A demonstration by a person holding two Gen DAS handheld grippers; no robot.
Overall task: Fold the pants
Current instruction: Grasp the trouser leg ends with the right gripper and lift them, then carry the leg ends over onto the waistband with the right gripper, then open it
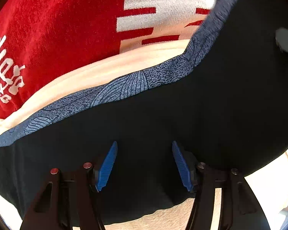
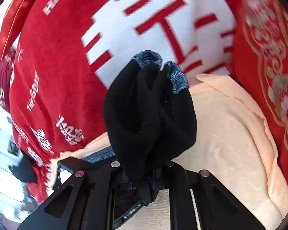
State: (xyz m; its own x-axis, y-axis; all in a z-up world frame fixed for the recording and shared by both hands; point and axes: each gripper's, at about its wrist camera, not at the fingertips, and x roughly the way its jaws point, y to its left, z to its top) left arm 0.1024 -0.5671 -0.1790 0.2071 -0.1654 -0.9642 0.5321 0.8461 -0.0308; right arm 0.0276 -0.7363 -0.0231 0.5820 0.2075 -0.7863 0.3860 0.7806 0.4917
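Observation:
The pants [image 1: 163,115] are black with a blue patterned band [image 1: 124,88] along one edge. In the left wrist view they lie spread on a cream blanket [image 1: 105,67]. My left gripper [image 1: 145,164] is open just above the black cloth, its blue fingertips [image 1: 109,163] apart and holding nothing. In the right wrist view my right gripper [image 2: 142,180] is shut on a bunched part of the pants [image 2: 149,111], which stands up over the fingers and hides them. The blue band [image 2: 178,78] shows at the top of the bunch.
A red blanket with white lettering [image 2: 57,67] lies behind the pants, also in the left wrist view [image 1: 48,28]. A red cushion with gold pattern [image 2: 274,67] is at the right. The cream blanket [image 2: 230,134] covers the near surface.

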